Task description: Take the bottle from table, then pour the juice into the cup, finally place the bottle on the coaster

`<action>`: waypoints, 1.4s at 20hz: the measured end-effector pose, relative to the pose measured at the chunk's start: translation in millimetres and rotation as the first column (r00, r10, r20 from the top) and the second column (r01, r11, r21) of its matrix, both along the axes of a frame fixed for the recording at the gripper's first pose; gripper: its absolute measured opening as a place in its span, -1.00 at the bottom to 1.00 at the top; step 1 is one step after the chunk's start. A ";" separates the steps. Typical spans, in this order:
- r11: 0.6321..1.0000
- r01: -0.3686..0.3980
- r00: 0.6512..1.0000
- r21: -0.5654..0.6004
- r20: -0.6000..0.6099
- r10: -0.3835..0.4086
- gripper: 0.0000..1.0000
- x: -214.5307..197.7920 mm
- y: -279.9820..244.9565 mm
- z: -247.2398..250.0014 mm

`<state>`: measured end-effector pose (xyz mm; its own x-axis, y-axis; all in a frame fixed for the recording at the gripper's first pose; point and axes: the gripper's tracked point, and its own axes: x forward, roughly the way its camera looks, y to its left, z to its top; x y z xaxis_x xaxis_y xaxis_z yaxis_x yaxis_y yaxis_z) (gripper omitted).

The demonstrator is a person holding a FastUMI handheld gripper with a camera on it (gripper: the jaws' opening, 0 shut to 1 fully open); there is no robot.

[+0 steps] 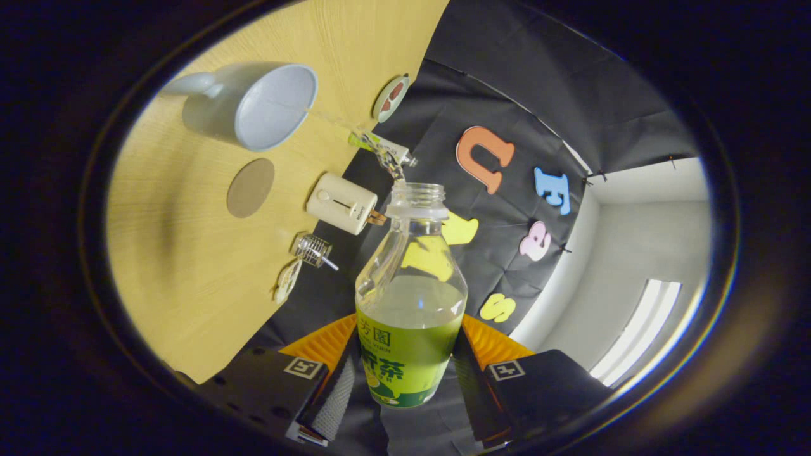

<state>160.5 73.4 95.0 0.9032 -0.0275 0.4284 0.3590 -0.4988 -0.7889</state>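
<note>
- Bottle (pixel 410 297) lay gripped between the fingers of the tongs (pixel 405 373), its long axis running straight ahead from them, open neck pointing forward toward the cup (pixel 266 107).
- Both fingers pressed on the labelled lower body, one on each side.
- Juice (pixel 380 152) left the mouth in a thin stream reaching the cup's rim.
- The whole view was rolled, so the table (pixel 190 266) stood tilted beside the bottle.
- A round coaster (pixel 251 187) lay on the table just beside the cup.
</note>
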 end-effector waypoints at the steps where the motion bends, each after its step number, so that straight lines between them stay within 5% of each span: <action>1: 1.000 -0.002 1.000 -0.006 0.003 0.002 0.60 -1.3 0.8 0.0; 28: 0.989 -0.005 1.000 -0.151 0.025 0.009 0.60 -2.2 16.5 10.2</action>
